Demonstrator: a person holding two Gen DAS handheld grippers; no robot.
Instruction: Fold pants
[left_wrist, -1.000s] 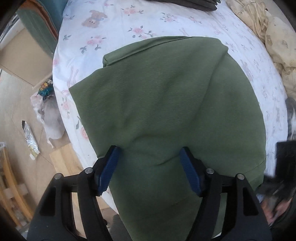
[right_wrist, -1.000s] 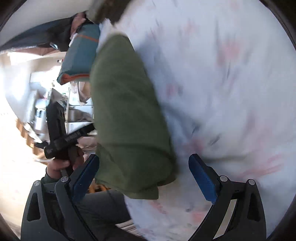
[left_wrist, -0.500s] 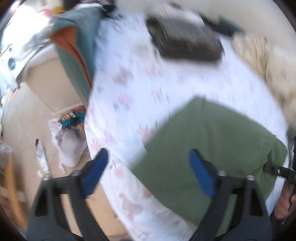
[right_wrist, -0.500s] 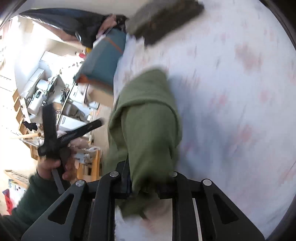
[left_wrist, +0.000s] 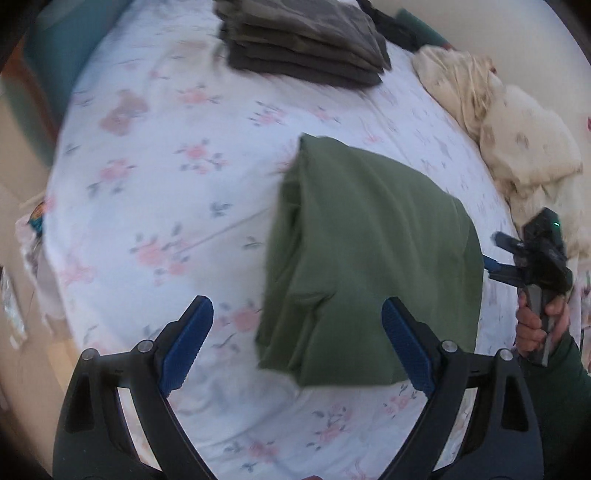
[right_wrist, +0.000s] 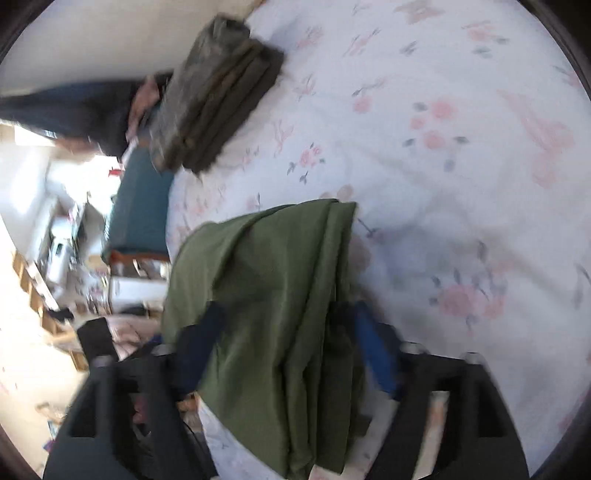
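Observation:
The green pants (left_wrist: 373, 266) lie folded in a thick bundle on the floral bed sheet (left_wrist: 166, 192). My left gripper (left_wrist: 295, 343) is open and empty, hovering just in front of the bundle's near left corner. In the right wrist view the pants (right_wrist: 273, 317) sit between the fingers of my right gripper (right_wrist: 288, 350), whose jaws are apart around the cloth. The right gripper also shows in the left wrist view (left_wrist: 517, 266), at the bundle's right edge.
A stack of folded dark grey-olive clothes (left_wrist: 303, 40) lies at the far side of the bed, also in the right wrist view (right_wrist: 214, 96). Crumpled cream bedding (left_wrist: 517, 140) is at the right. The bed's left edge drops to a cluttered floor (right_wrist: 66, 266).
My right gripper had closed on the folded pants and dragged them across the bed; its jaws now stand apart. My left gripper let go of the pants and drew back.

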